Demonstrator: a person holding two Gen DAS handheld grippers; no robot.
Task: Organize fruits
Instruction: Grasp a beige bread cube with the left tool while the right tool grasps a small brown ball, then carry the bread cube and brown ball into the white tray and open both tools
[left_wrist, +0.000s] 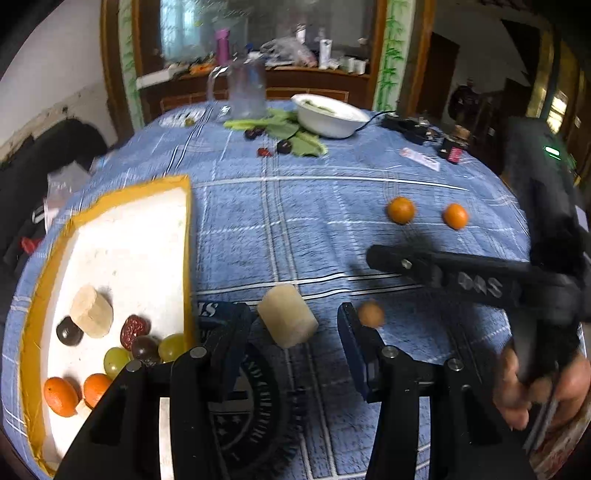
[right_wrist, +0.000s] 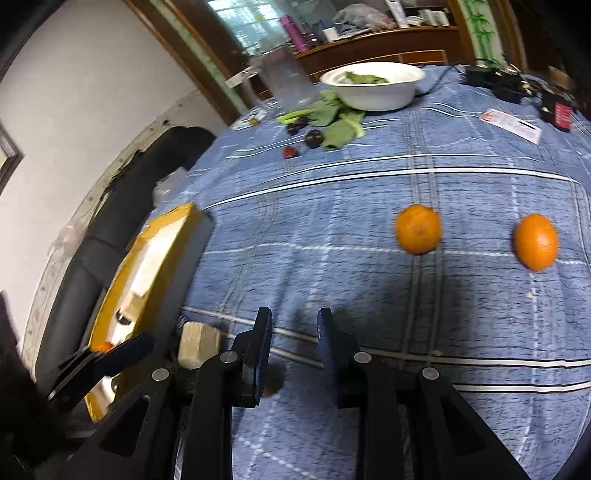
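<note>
My left gripper is open over the blue checked cloth. A pale cylinder-shaped fruit piece lies between its fingers with a gap on the right side. Left of it, the yellow-rimmed white tray holds another pale piece, grapes, a red date, dark fruits and two oranges. My right gripper has its jaws close together with nothing between them. A small brown fruit lies under its left finger. Two oranges sit on the cloth ahead.
At the far side stand a white bowl with greens, loose leaves, dark fruits and a glass jug. Black devices and cables lie far right. A dark sofa runs along the table's left edge.
</note>
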